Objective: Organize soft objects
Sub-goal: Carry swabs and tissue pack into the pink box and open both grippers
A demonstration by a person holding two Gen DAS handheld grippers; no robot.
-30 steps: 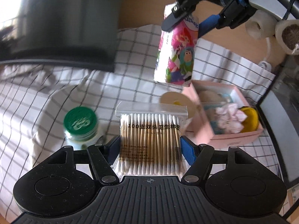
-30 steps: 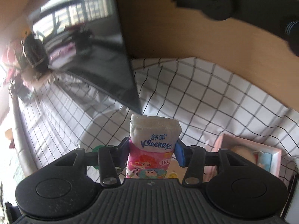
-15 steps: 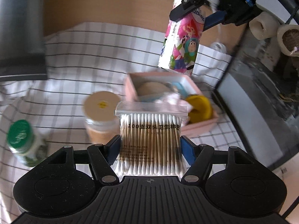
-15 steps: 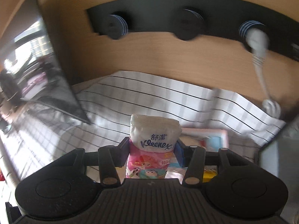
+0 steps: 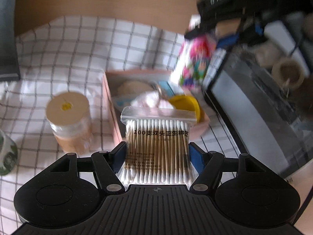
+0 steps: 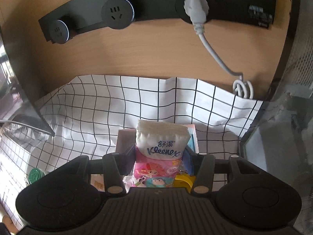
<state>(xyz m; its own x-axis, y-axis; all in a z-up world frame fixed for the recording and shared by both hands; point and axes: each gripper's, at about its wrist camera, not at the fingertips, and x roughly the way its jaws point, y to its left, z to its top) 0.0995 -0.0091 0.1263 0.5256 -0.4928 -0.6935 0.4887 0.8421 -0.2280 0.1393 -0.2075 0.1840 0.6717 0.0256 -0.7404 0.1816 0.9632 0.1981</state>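
Note:
My left gripper [image 5: 157, 152] is shut on a clear bag of cotton swabs [image 5: 158, 137], held upright just in front of the pink box [image 5: 112, 105]. That box holds a beige pad, a pink soft item and a yellow round thing [image 5: 186, 102]. My right gripper [image 6: 159, 159] is shut on a pink Kleenex tissue pack [image 6: 160, 146], which hangs above the same pink box [image 6: 122, 139]. In the left wrist view the tissue pack [image 5: 193, 64] appears blurred over the box's far right corner, under the right gripper [image 5: 227, 33].
A checked cloth [image 5: 78, 58] covers the table. A jar with a cream lid [image 5: 68, 121] stands left of the box, and a green-lidded jar [image 6: 35, 176] further left. A dark glass appliance [image 5: 260, 107] flanks the right. A socket strip [image 6: 156, 5] with a white plug sits on the wooden wall.
Both grippers have swung to the right, toward the pink box. The tissue pack now hangs over the box's far corner. The swab bag is closer to the box front.

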